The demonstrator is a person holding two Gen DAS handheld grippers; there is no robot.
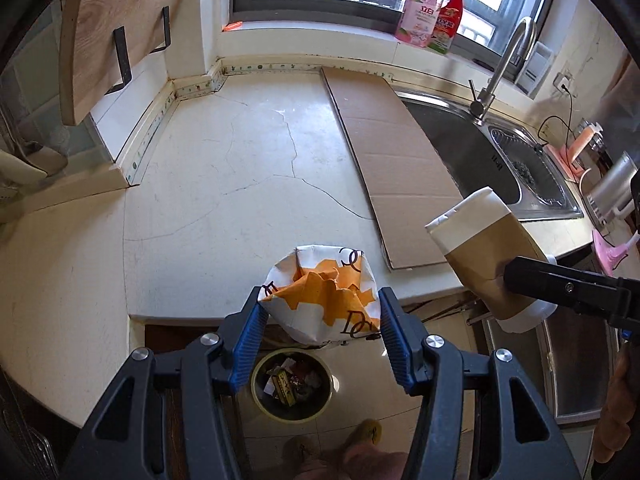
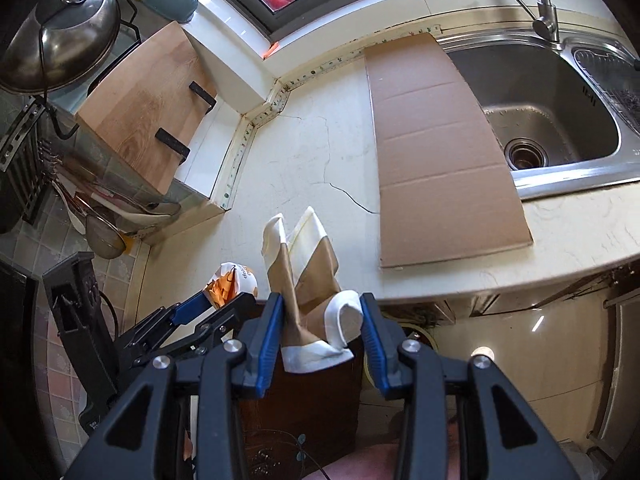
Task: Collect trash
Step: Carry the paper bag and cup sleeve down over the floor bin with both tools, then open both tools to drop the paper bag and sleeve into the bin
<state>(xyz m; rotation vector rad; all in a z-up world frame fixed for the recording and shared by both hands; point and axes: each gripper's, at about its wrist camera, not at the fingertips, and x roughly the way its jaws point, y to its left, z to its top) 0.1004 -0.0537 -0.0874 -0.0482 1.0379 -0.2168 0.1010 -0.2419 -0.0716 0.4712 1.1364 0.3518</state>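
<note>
My left gripper (image 1: 320, 312) is shut on a crumpled white and orange paper bag (image 1: 320, 296), held in the air past the counter's front edge, above a round trash bin (image 1: 292, 386) on the floor with several scraps inside. My right gripper (image 2: 320, 320) is shut on a crushed brown and white paper carton (image 2: 308, 280), also off the counter edge. The carton also shows in the left wrist view (image 1: 484, 256) at the right, with the right gripper's finger (image 1: 560, 284) on it. The left gripper and orange bag (image 2: 230, 280) show at the left of the right wrist view.
A flat cardboard sheet (image 1: 388, 152) lies on the cracked white counter (image 1: 224, 184) beside a steel sink (image 2: 552, 120) with a tap (image 1: 504, 64). Two bottles (image 1: 432, 8) stand on the window sill. A wooden cutting board (image 2: 148, 108) and pot lid (image 2: 60, 32) hang at the left.
</note>
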